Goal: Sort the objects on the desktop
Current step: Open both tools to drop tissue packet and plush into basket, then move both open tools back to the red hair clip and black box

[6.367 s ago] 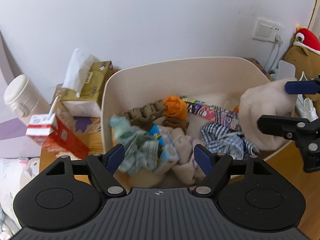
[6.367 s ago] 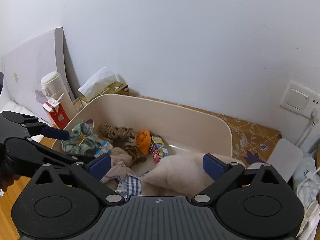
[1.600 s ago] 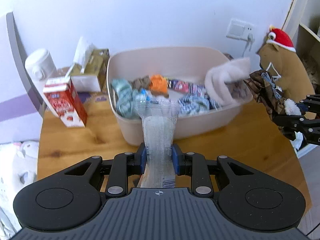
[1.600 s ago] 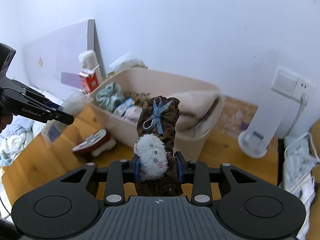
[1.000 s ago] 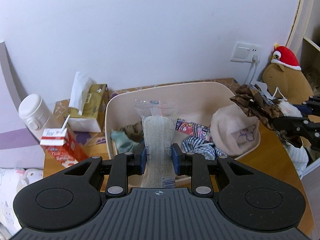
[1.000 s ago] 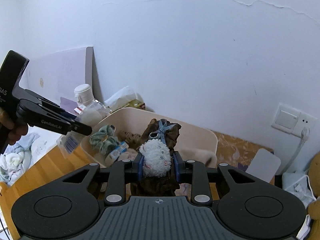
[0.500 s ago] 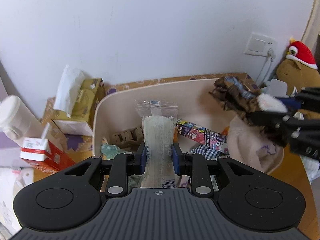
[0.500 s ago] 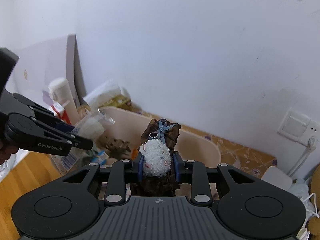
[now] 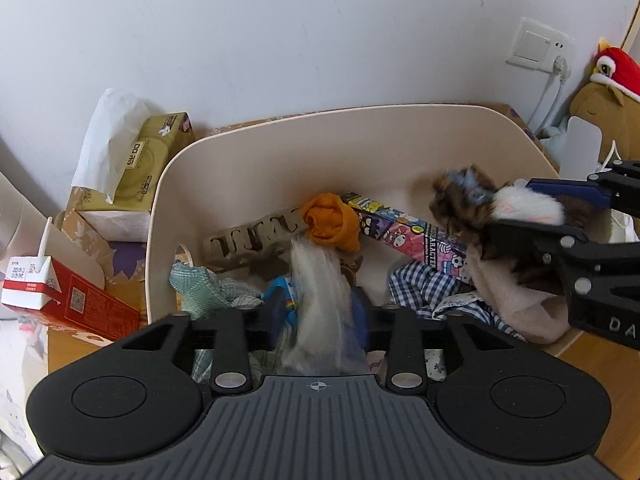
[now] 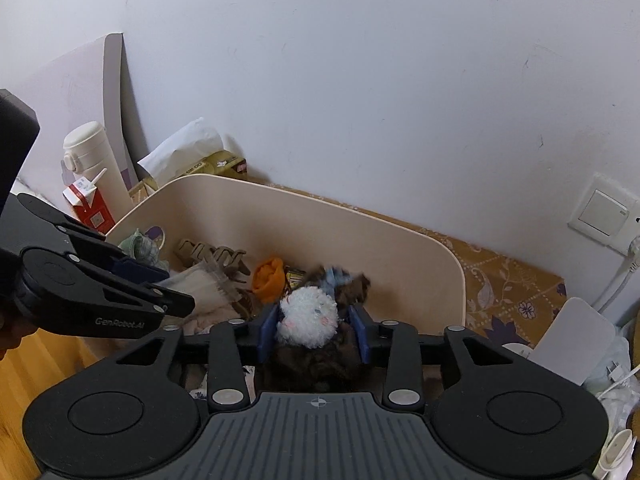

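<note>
Beige plastic bin (image 9: 256, 168), both our grippers above it.
Left gripper (image 9: 318, 314) opening, blurred clear packet (image 9: 318, 280) between; right gripper (image 10: 312, 330) opening around brown scrunchie with white pompom (image 10: 307, 316).

White wall (image 10: 360, 80), wall switch (image 10: 602, 211), wooden desk (image 10: 16, 368).

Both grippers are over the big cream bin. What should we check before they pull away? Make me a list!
1. Left gripper over the cream bin: ok.
2. Right gripper over the bin too: ok.
3. Left jaws opening, clear packet between them, blurred: ok.
4. Right jaws opening, brown scrunchie with white pompom between them: ok.
5. Both things fully free of the pads: cannot tell.
6. Grippers apart from each other: ok.
</note>
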